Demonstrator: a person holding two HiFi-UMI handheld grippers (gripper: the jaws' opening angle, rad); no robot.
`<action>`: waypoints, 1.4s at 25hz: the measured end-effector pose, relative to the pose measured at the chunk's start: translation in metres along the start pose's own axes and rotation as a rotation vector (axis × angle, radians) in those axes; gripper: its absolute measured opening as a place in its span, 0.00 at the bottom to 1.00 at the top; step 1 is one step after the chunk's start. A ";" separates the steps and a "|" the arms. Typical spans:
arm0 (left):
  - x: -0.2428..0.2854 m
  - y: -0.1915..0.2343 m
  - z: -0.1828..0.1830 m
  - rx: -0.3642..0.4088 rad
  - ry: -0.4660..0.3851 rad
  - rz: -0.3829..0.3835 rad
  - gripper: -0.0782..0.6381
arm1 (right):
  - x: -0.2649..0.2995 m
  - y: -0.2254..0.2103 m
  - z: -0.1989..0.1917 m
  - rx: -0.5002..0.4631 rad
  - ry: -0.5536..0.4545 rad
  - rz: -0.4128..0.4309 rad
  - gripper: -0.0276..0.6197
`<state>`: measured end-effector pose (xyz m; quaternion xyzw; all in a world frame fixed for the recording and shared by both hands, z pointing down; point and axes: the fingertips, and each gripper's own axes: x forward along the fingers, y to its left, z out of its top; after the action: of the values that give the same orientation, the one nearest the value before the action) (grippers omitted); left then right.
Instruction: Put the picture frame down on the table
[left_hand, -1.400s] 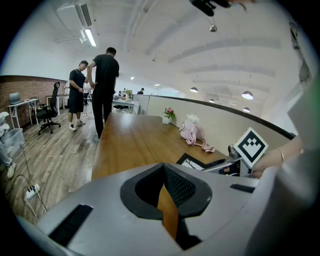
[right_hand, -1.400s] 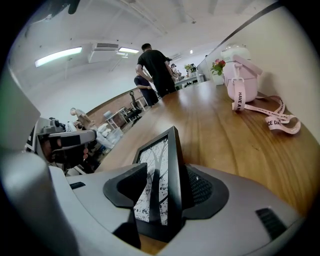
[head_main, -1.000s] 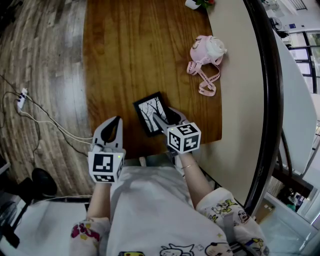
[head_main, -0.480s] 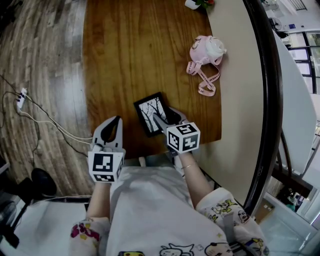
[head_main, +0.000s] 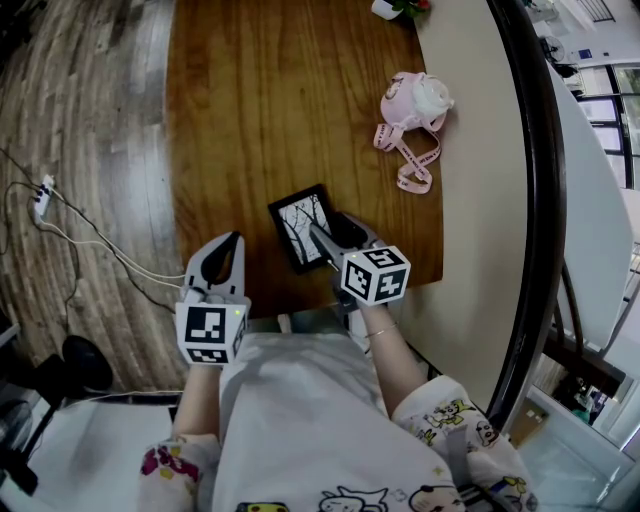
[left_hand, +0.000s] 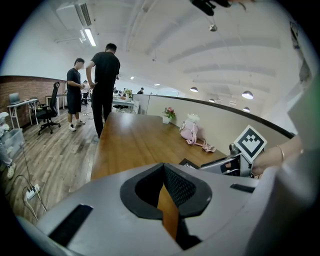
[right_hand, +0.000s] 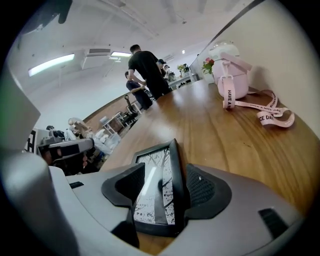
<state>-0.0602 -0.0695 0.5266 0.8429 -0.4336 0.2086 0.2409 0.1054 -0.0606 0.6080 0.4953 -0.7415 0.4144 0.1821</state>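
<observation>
The black picture frame (head_main: 300, 222) with a bare-tree print rests on the wooden table (head_main: 260, 100) near its front edge. My right gripper (head_main: 330, 232) straddles the frame's right side. In the right gripper view the frame (right_hand: 157, 190) stands tilted between the jaws, leaning on the right pad (right_hand: 202, 187) with a gap at the left pad. These jaws have just been opening, and the right gripper (right_hand: 164, 172) is open. My left gripper (head_main: 232, 245) hovers at the table's front left, apart from the frame, its tips together on nothing (left_hand: 164, 167).
A pink bag (head_main: 412, 105) with a loose strap lies at the table's far right, beside a beige curved ledge (head_main: 470, 200). A small plant pot (head_main: 385, 8) stands at the far end. Cables (head_main: 60, 230) run over the floor on the left. Two people (left_hand: 105, 85) stand beyond the table.
My right gripper has rolled slightly, its marker cube shifting right. The frame stays where it was. The left gripper has not moved.
</observation>
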 end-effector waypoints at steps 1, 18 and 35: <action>0.000 0.000 -0.001 0.000 0.001 0.000 0.11 | -0.001 -0.001 0.001 0.010 -0.008 0.003 0.39; 0.000 -0.001 0.024 0.016 -0.038 0.014 0.11 | -0.015 -0.001 0.031 -0.001 -0.074 0.016 0.39; -0.029 -0.014 0.080 0.074 -0.170 0.070 0.11 | -0.074 0.042 0.108 -0.174 -0.233 0.150 0.39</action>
<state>-0.0523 -0.0914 0.4432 0.8501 -0.4738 0.1603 0.1644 0.1168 -0.0961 0.4756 0.4656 -0.8256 0.3008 0.1053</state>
